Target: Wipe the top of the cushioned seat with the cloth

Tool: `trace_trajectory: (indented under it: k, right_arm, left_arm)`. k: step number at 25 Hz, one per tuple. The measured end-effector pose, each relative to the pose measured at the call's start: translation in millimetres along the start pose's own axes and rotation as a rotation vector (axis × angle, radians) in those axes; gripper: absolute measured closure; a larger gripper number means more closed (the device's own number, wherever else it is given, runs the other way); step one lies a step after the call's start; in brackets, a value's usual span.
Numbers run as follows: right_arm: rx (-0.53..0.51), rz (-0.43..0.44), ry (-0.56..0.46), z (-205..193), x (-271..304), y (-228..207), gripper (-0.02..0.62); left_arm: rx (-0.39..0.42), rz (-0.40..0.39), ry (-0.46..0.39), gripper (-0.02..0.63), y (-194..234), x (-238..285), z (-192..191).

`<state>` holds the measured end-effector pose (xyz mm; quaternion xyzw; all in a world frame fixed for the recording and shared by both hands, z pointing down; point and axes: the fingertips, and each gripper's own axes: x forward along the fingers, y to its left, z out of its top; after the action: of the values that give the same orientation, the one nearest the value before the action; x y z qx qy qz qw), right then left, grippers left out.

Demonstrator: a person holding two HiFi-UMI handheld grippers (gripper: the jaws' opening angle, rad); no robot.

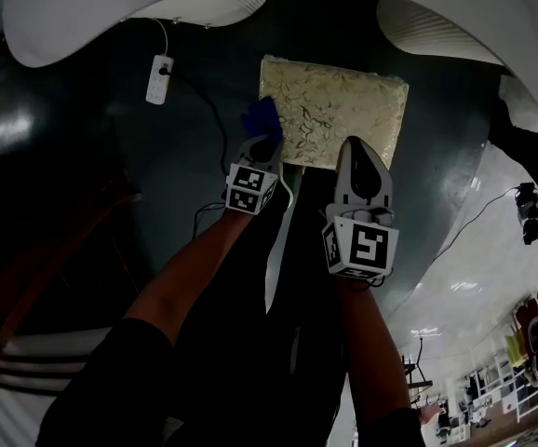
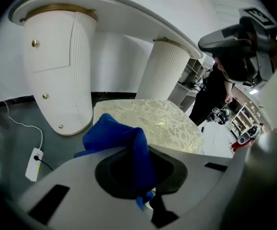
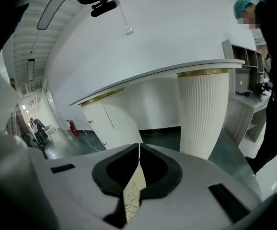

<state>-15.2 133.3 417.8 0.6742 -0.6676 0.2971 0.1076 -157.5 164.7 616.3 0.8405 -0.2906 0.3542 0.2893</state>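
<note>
Cloth (image 1: 262, 117), blue and bunched, is clamped in the closed jaws of the left tool (image 1: 262, 142), at the near left edge of the cushioned seat (image 1: 343, 110). The seat is a cream, leaf-patterned pad with dark floor (image 1: 185, 166) around it. To the right, the right tool (image 1: 357, 156) hangs over the seat's near edge, its jaws pressed together and holding nothing.
</note>
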Motion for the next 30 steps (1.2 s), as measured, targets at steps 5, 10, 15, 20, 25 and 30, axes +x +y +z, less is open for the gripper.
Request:
trace_trajectory:
  k: [5, 10, 15, 20, 25, 30]
  right_arm:
    - [0.005, 0.010, 0.008, -4, -4, -11, 0.557]
    - [0.009, -0.004, 0.013, -1, -6, -23, 0.557]
    - [0.003, -0.015, 0.022, 1, -3, -36, 0.557]
    - [0.004, -0.013, 0.034, -1, -4, -42, 0.557]
    - [0.005, -0.015, 0.038, -2, -7, -49, 0.557]
    - [0.019, -0.025, 0.037, -3, -12, -61, 0.557]
  left_arm:
    - [0.010, -0.008, 0.008, 0.569, -4, 8, -2]
    - [0.004, -0.041, 0.014, 0.569, -11, 10, -5]
    - [-0.027, -0.025, 0.020, 0.569, -13, 13, -3]
    - [-0.014, -0.037, 0.026, 0.569, -27, 18, 2]
    - [-0.016, -0.016, 0.024, 0.569, -34, 22, 5]
    - [-0.011, -0.036, 0.033, 0.569, -53, 27, 7]
